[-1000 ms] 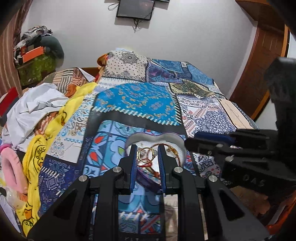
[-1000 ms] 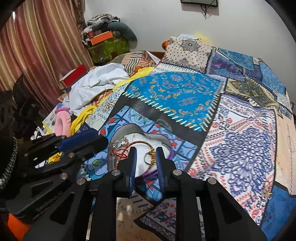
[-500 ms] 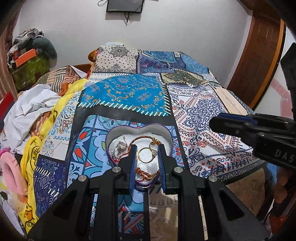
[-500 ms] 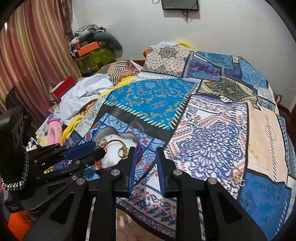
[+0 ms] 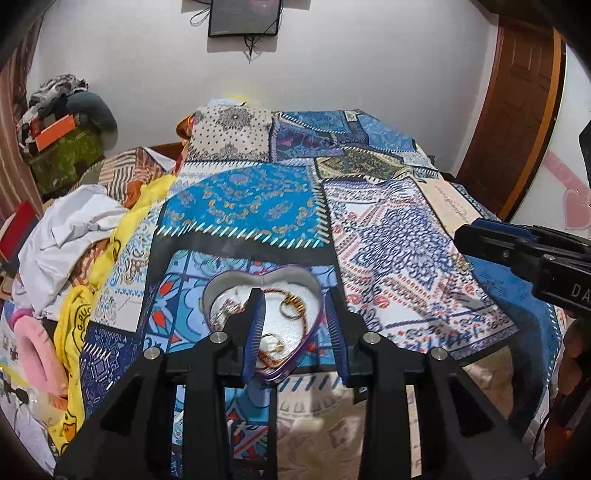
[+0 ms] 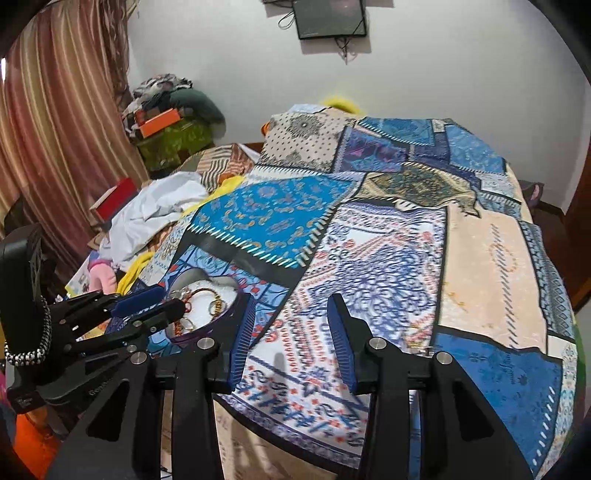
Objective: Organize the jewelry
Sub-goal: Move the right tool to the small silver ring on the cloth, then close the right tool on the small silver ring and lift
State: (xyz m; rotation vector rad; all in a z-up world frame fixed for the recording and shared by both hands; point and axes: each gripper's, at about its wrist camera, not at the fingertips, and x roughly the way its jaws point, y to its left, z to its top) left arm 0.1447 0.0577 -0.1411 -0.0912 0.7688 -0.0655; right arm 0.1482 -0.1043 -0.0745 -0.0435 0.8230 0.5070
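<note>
Through the left wrist camera I am looking along the left gripper [image 5: 295,321], whose jaws are opening with nothing pinched between the blue pads; beyond and below them a heart-shaped box [image 5: 258,280] is sitting on the patchwork bedspread [image 5: 240,206], near its front edge. Inside the box, on white lining, I am counting a gold ring [image 5: 291,308], a thin reddish chain [image 5: 267,360] and a small silvery piece [image 5: 225,310] at the left, too tangled to itemise further. The right gripper [image 5: 517,247] is reaching in from the right edge, well apart from the box. White cloth [image 5: 70,232], yellow cloth [image 5: 74,325] and a pink slipper [image 5: 33,350] are lying along the left side; a dark screen [image 5: 243,18] is hanging on the wall. Through the right wrist camera I am seeing the right gripper [image 6: 291,339] with its jaws opening too, empty, hanging over the blue-and-white patch near the bedspread's [image 6: 491,258] front edge. A small gold item [image 6: 417,345] is lying on the spread just right of the right finger, blurred. The heart-shaped box [image 6: 207,291] is sitting to the left, with the left gripper [image 6: 147,306] hanging just over its near side. Striped curtains [image 6: 55,129] are filling the left.
</note>
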